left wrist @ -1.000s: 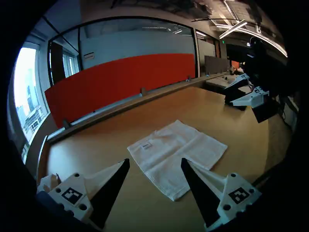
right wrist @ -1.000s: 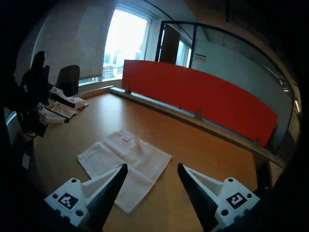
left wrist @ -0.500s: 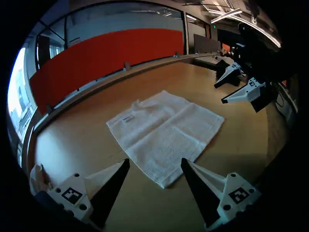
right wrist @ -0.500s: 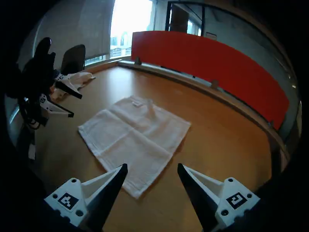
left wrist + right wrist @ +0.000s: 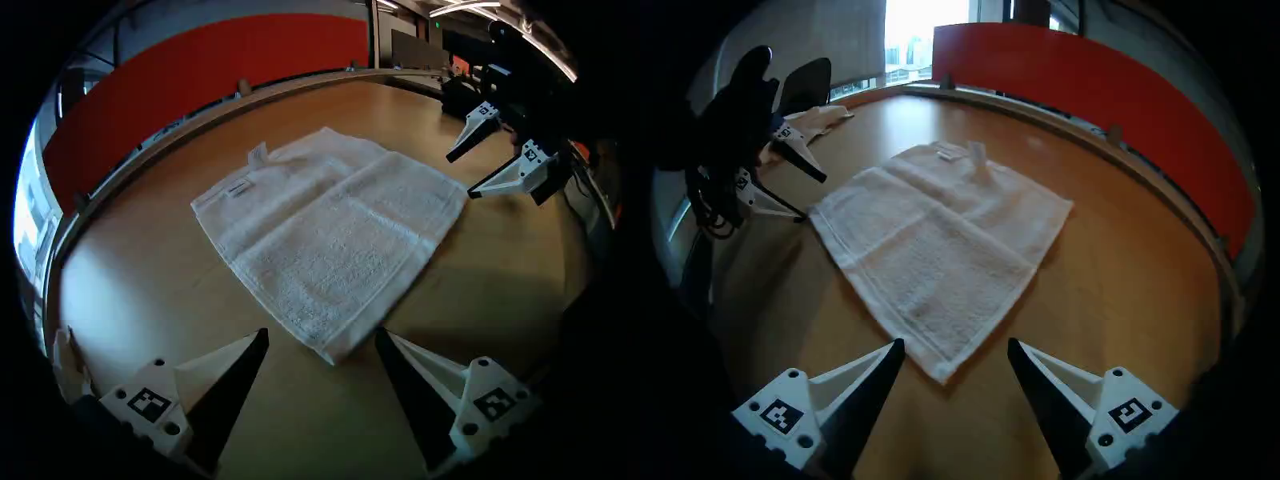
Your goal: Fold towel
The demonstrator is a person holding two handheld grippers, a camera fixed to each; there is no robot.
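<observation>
Towel (image 5: 332, 232) lies flat on the wooden table (image 5: 120, 272), roughly mid-surface and well in from the far edge that carries the red panel (image 5: 200, 64). It sits skewed to the table edges, w/ one corner pointing at each claw. Small tag (image 5: 238, 189) on the side nearest the panel.

Left gripper (image 5: 320, 332): fingers spread wide, nothing btwn them, hovering just short of the near corner. Right gripper (image 5: 954, 342): same, spread and empty, the opposite corner lying just ahead of its tips.

My read on handling: terry cloth, soft and limp, light, no stiffness, so it'll sag and drape as soon as it's lifted. Not fragile, not slippery; the pile should grip the pads OK. A crease runs across it, and whether it's one layer or two I can't tell.

Where I'd grab: the corner in front of each claw, pinching low at the table so the finger gets under the hem. If it's doubled, take both layers or the top one will peel off. Lift both ends level, or it'll bunch.
</observation>
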